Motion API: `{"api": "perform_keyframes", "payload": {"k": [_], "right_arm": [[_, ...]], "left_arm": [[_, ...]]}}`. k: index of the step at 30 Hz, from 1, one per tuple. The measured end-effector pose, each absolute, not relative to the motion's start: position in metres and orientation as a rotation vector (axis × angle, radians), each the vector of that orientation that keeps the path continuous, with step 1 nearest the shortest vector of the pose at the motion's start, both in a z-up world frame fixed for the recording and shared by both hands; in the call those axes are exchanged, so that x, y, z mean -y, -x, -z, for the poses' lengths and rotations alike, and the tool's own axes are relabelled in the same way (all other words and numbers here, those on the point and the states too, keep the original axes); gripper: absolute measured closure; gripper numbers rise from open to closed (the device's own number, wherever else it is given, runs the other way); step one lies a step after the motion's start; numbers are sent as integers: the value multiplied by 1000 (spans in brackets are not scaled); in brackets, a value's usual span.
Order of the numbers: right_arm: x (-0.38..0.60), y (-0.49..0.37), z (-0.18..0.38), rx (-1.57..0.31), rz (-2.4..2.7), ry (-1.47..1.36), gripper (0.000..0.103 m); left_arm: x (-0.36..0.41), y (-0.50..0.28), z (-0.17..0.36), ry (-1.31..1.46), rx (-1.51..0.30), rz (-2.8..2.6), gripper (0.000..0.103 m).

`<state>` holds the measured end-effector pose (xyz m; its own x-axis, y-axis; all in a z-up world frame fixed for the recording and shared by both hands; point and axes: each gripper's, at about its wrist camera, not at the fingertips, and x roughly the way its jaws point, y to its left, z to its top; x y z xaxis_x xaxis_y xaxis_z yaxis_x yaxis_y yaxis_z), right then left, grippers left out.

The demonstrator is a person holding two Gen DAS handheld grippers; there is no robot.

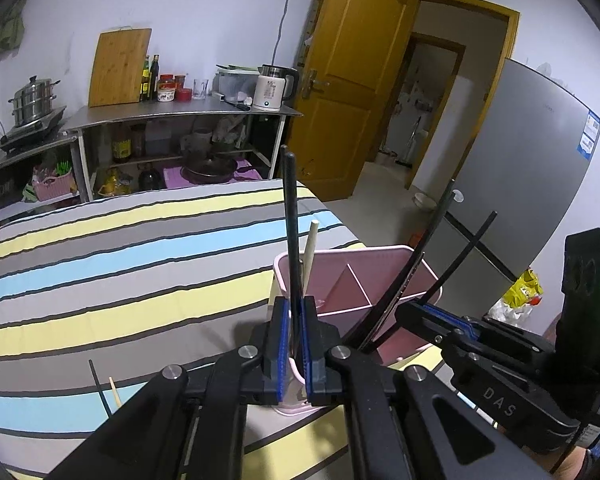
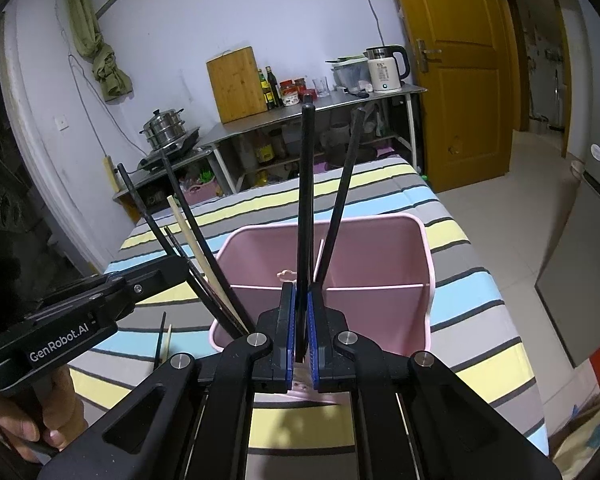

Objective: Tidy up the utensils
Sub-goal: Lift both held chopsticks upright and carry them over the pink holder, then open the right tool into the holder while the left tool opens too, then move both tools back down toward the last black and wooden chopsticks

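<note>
A: Where do things stand?

B: Both grippers sit at the near rim of the pink holder (image 2: 427, 268). The left gripper (image 1: 295, 344) is closed on a black chopstick (image 1: 290, 216); the right gripper (image 2: 302, 330) is closed on another black chopstick (image 2: 306, 184).

A: Orientation?

B: Each long axis runs nearly upright, tips rising above the holder, lower ends at its near compartments. A pale chopstick (image 1: 310, 248) leans inside.

A: Risks?

B: Probably the light holder tipping if either stick levers against its wall, or a stick rebounding out on release. Two more chopsticks (image 2: 163, 340) lie left of the holder.
</note>
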<state>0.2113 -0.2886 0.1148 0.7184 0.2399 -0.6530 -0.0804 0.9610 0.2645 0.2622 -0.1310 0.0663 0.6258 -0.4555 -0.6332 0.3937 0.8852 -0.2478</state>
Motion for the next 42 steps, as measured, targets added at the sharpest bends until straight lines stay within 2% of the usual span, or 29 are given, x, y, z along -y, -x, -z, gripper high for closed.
{"api": "perform_keyframes", "payload": {"k": [3, 5, 7, 9, 18, 21, 42], "right_arm": [[289, -211, -117, -761, -176, -224, 97], [289, -210, -118, -761, -170, -225, 91], [291, -207, -120, -755, -171, -230, 90], [291, -204, -123, -748, -173, -229, 90], [293, -184, -131, -716, -171, -228, 86], [292, -176, -133, -704, -175, -235, 81], [266, -104, -134, -625, -263, -191, 81]], "left_arm": [[130, -261, -67, 91, -752, 483, 96], [126, -259, -69, 105, -749, 482, 90], [122, -256, -71, 120, -745, 484, 83], [115, -251, -73, 132, -737, 480, 81], [95, -223, -82, 145, -700, 468, 80], [88, -210, -83, 146, -688, 464, 80], [54, -122, -60, 129, -680, 426, 80]]}}
